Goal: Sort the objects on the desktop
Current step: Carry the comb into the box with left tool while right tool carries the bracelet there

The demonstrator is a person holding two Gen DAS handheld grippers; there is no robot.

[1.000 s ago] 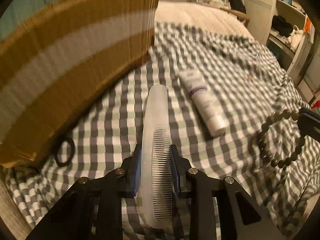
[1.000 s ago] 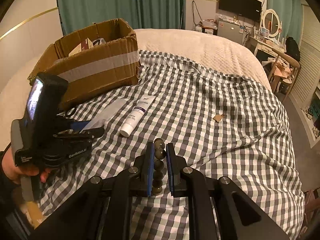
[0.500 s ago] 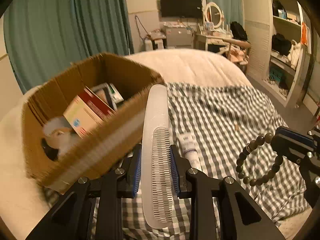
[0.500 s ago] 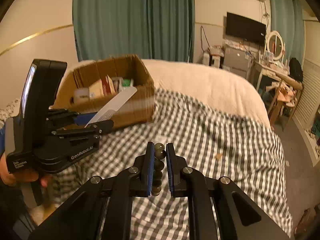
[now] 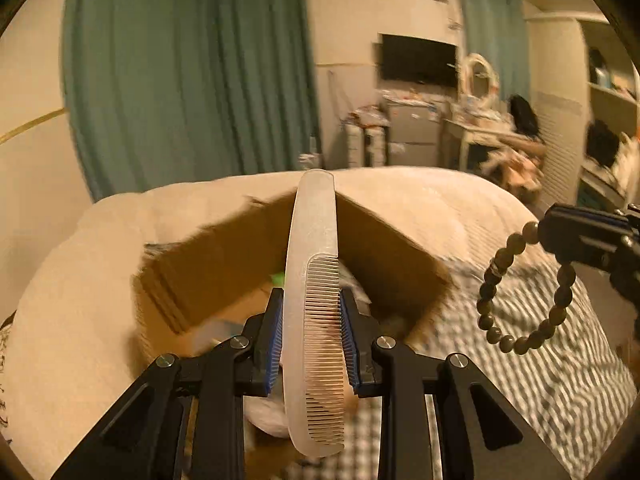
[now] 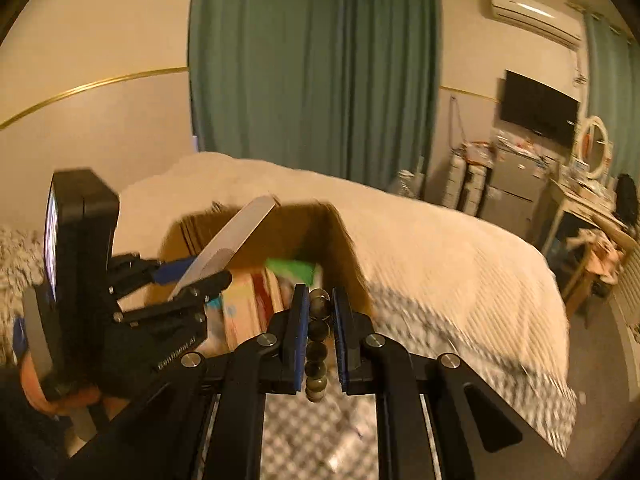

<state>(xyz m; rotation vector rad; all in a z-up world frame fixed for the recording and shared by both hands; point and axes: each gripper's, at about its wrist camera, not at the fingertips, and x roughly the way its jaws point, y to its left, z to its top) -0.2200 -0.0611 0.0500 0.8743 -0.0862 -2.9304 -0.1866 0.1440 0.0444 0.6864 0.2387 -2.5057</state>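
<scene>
Left claw (image 5: pixel 312 340) grips comb (image 5: pixel 316 280) — bracelet (image 5: pixel 524 292) loop visible only here.

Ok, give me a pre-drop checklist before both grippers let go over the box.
1. Comb clamped in the left gripper: ok, jaws closed on its middle.
2. Bead bracelet held in the right gripper: ok, loop hangs free in the left wrist view.
3. Comb over the cardboard box opening: ok, box lies beneath and ahead of it.
4. Bracelet over the opening: cannot tell, it sits near the box's right corner.
5. Room in the box: cannot tell, contents blurred.
6. Grippers clear of each other: ok, apart.
</scene>
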